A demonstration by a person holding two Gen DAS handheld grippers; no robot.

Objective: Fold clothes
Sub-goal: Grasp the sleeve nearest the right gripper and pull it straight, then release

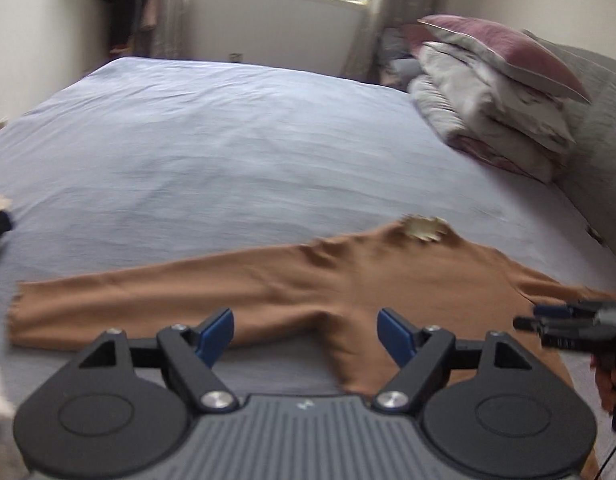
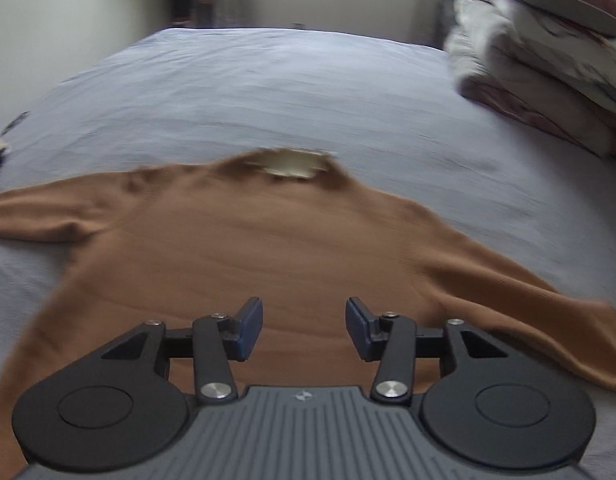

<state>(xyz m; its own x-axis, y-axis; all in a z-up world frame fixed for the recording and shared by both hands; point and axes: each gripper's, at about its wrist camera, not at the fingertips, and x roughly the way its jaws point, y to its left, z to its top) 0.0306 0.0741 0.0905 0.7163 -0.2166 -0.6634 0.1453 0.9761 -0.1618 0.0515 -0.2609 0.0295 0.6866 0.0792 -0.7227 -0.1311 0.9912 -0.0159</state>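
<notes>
A tan-brown long-sleeved sweater (image 2: pixel 275 240) lies flat on the bed (image 2: pixel 267 92), unfolded, near the bed's near edge. Its neckline (image 2: pixel 291 166) points toward the far edge and shows a pale inner lining. Both sleeves spread outward: one sleeve (image 1: pixel 119 300) stretches out toward the left edge, the other sleeve (image 2: pixel 540 320) angles toward the near right. The fabric looks mostly smooth, with slight wrinkles at the shoulder.
</notes>
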